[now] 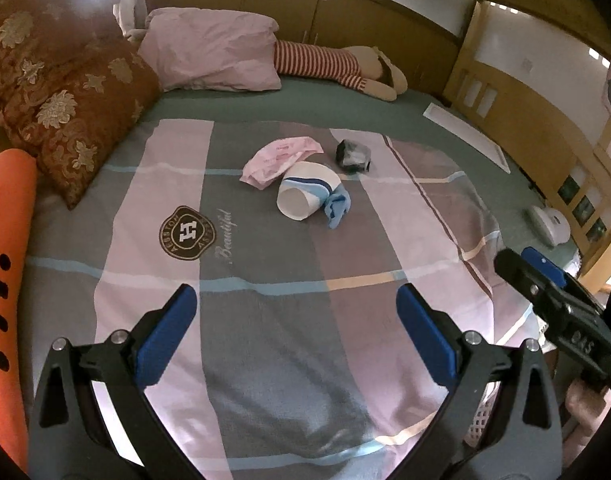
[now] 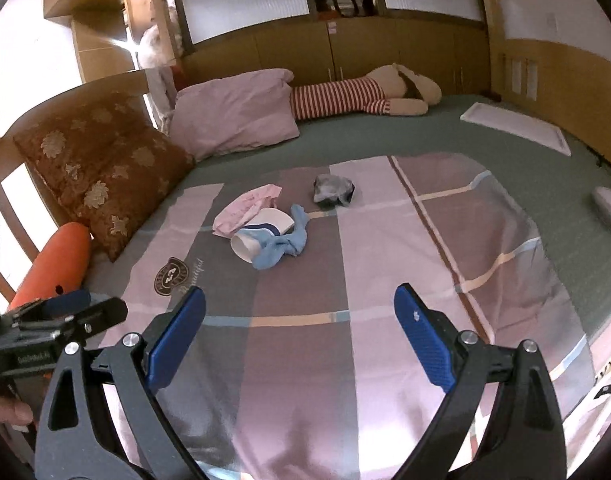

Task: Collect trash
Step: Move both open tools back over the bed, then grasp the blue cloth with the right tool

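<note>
A white paper cup with blue stripes (image 1: 303, 192) is seen lying tipped on the striped bedspread (image 1: 265, 300), a crumpled pink wrapper (image 1: 277, 156) touching it behind. Light and crushable, it is best taken gently at the rim. Both the left gripper (image 1: 295, 336) and right gripper (image 2: 299, 334) are held with jaws apart.

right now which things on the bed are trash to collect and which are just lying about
Trash to collect:
paper cup
pink wrapper
dark crumpled wrapper
blue crumpled scrap

Just lying about:
pink pillow
brown cushion
striped stuffed toy
orange bolster
</note>
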Available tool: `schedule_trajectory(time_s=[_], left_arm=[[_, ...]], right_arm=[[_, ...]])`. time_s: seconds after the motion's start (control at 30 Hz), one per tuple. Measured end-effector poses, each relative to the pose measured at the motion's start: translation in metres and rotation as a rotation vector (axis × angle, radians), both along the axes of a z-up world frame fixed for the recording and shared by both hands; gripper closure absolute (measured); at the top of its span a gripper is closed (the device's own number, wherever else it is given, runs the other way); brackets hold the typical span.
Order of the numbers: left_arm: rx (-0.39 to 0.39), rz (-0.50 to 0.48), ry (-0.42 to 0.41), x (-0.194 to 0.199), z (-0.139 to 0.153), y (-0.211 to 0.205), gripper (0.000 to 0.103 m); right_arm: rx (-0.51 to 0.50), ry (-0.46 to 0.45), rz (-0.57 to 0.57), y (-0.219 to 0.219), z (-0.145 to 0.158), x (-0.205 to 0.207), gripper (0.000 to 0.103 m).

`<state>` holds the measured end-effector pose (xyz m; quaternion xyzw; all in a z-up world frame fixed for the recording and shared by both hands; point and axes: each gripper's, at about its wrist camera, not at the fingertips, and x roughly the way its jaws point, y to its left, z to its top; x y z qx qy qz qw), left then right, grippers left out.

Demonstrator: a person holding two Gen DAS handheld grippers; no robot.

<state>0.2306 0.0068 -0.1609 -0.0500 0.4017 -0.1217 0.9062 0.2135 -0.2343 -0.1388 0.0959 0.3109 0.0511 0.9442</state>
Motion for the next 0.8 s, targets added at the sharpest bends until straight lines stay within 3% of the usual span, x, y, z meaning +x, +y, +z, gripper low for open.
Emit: schedule_trajectory(time_s=[0.1,0.2,0.47,0.5,0.57,0.63,0.67,0.8], left_arm=[[-0.019,0.013,0.001,0.001,0.002,0.003,0.004],[-0.021,0.016,-0.010,0.002,0.006,0.004,0.004],[-0.015,0.050,-0.003,0.008,0.003,0.018,0.004],[-0.013,0.055,0.000,0.009,0.001,0.020,0.004],[-0.005,0.055,0.004,0.012,-0.001,0.021,0.004],[0.004,0.052,0.007,0.015,-0.005,0.021,0.004],[0.011,0.049,0.012,0.019,-0.009,0.019,0.004],[0.006,0.022,0.048,0.046,-0.026,0.003,0.004]], right_arm=[[0.056,0.043,0.020,0.002,-0.009,0.031,0.010],[0.146,0.153,0.024,0.006,-0.034,0.076,0.010],[0.064,0.266,0.020,0.051,-0.085,0.168,0.029],[0.060,0.277,0.021,0.055,-0.091,0.177,0.033],[0.050,0.296,0.029,0.058,-0.101,0.189,0.054],[0.037,0.320,0.023,0.055,-0.108,0.193,0.097],[0.036,0.317,0.014,0.049,-0.106,0.191,0.101],[0.091,0.235,-0.025,0.019,-0.074,0.165,0.101]])
